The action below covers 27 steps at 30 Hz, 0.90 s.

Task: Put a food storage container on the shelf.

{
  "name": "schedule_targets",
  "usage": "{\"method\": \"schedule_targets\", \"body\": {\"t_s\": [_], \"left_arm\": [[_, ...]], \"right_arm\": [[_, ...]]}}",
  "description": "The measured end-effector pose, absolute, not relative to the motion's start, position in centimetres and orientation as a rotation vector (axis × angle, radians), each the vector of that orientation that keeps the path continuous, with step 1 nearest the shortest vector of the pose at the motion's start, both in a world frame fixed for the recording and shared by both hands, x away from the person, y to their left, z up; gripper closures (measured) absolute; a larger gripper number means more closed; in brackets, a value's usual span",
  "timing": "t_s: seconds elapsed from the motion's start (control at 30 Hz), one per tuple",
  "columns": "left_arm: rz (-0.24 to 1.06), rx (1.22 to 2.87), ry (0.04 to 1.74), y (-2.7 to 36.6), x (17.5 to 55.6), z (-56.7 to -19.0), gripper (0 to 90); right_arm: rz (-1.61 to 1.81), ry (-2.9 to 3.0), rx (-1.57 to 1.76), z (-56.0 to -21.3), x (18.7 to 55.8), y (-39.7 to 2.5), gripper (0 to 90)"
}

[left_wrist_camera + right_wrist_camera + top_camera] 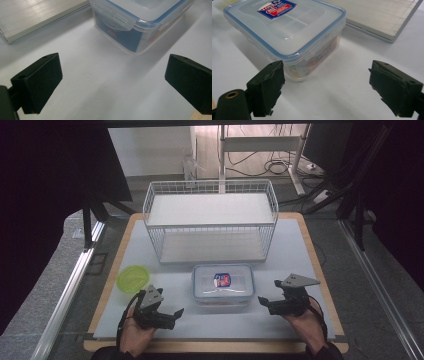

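A clear plastic food box [223, 284] with a blue-sealed clip lid and a red and blue label stands on the white table mat, in front of the wire shelf rack [210, 220]. My left gripper [177, 313] rests open just left of the box, jaws pointing right. In the left gripper view the box [140, 22] lies ahead and to the right, beyond the spread jaws. My right gripper [261, 301] stands open just right of the box, jaws pointing left. The right gripper view has the box [287, 32] ahead on the left, apart from the jaws.
A round green lid [133, 278] lies on the mat at the left. The white two-level wire rack takes up the back of the mat. The table's wooden edge [210, 345] runs close below both hands. Dark curtains and cables surround the table.
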<state>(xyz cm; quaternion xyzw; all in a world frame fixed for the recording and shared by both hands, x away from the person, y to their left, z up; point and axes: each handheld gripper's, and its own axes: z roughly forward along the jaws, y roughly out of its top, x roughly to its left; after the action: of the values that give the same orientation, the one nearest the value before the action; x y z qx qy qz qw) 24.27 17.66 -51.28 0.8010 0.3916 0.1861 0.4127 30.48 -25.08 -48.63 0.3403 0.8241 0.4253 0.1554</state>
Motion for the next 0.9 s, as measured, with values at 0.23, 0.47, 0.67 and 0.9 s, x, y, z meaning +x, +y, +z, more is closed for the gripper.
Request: {"method": "schedule_targets", "body": {"t_s": [0.23,0.47,0.67,0.9], "left_arm": [[0.432,2.018,0.967,17.4,24.5,-51.4,1.8],[0.425,2.043,0.982,17.3,25.1,-50.9,4.7],[0.379,2.027,0.974,16.9,26.7,-50.0,4.7],[0.283,2.015,0.964,15.4,29.4,-49.4,4.4]], "right_arm": [[1.228,2.371,0.980,-48.8,30.8,-25.0,9.9],[1.228,2.390,0.982,-48.6,30.9,-24.8,9.5],[1.241,2.397,0.934,-48.3,31.5,-24.2,8.4],[1.240,2.408,1.000,-47.5,32.6,-23.2,7.5]]}}
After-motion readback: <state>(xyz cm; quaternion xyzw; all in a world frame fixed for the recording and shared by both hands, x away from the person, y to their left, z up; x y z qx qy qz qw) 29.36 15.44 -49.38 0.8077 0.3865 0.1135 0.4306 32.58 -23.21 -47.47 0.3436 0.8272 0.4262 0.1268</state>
